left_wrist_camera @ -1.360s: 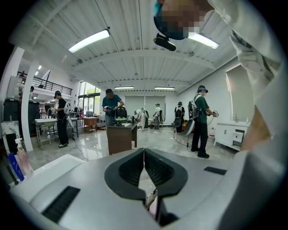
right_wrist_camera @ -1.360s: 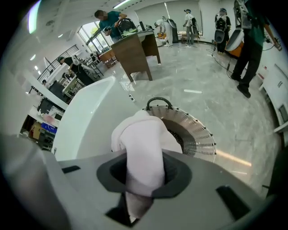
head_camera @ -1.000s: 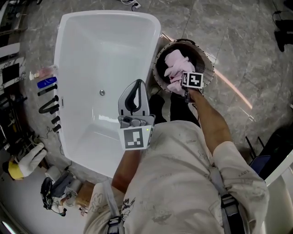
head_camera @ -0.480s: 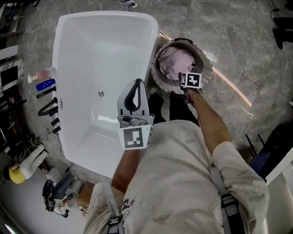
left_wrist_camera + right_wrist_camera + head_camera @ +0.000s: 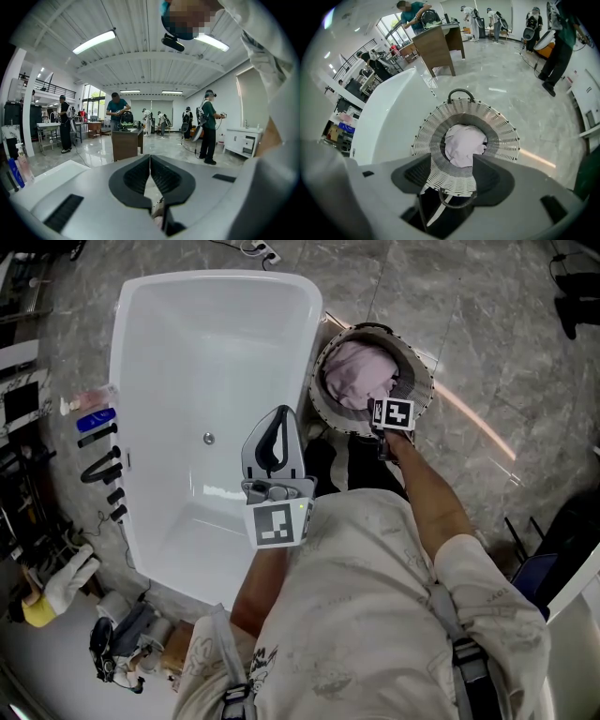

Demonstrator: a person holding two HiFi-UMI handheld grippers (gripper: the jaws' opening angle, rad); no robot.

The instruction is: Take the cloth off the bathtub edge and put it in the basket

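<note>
The pale pink cloth (image 5: 356, 371) lies bunched inside the round white slatted basket (image 5: 417, 381), which stands on the floor right beside the white bathtub (image 5: 216, 362). My right gripper (image 5: 386, 411) hovers over the basket's near rim. In the right gripper view its jaws stand open and empty, with the cloth (image 5: 463, 143) and the basket (image 5: 501, 136) below them. My left gripper (image 5: 274, 448) is held up over the tub's near right edge. The left gripper view shows its fingertips (image 5: 150, 158) pressed together on nothing, pointing out into the room.
Bottles and dark tools (image 5: 97, 427) lie along the tub's left side. The basket has a dark handle (image 5: 461, 93) on its far side. Grey marble floor (image 5: 487, 324) surrounds it. Several people and a wooden table (image 5: 126, 143) stand farther off in the room.
A second ago the cloth hung bunched at my right gripper above the basket. The jaws have since opened, the cloth has settled into the basket, and the gripper has drawn back slightly.
</note>
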